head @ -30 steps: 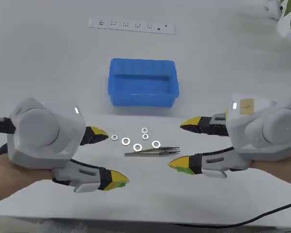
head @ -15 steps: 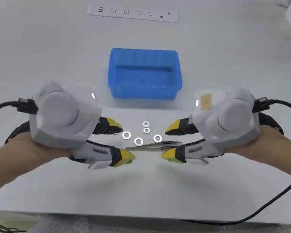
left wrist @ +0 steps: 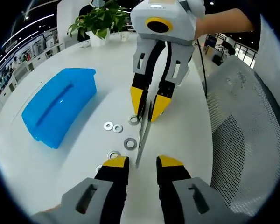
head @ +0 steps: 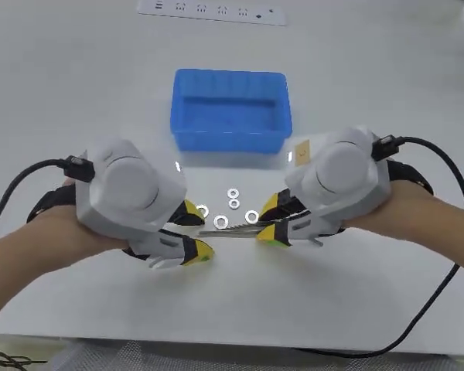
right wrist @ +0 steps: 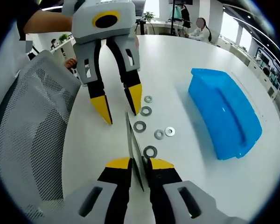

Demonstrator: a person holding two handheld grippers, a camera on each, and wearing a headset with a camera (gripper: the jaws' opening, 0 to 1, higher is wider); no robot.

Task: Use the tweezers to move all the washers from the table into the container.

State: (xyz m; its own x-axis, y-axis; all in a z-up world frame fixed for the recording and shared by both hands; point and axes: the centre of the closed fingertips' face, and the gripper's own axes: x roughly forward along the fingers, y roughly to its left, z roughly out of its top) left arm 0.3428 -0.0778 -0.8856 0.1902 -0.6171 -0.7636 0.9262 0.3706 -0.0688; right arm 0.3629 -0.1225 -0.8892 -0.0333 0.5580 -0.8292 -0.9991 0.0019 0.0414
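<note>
White tabletop (head: 240,309) carried the tweezers (right wrist: 132,135), one end pinched between the right gripper's (right wrist: 140,164) jaws. The left gripper (left wrist: 142,162) hung parted near the other end, loose washers (head: 233,193) just beside, blue container (head: 230,108) beyond.

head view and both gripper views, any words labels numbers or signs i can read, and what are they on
No text here can be read.
White power strip: dark marks beside the sockets, too small to read.
Tan sticker on the right gripper: blurred, unreadable.
Blue plastic container, thin metal tweezers, silver ring washers: no marks seen.
</note>
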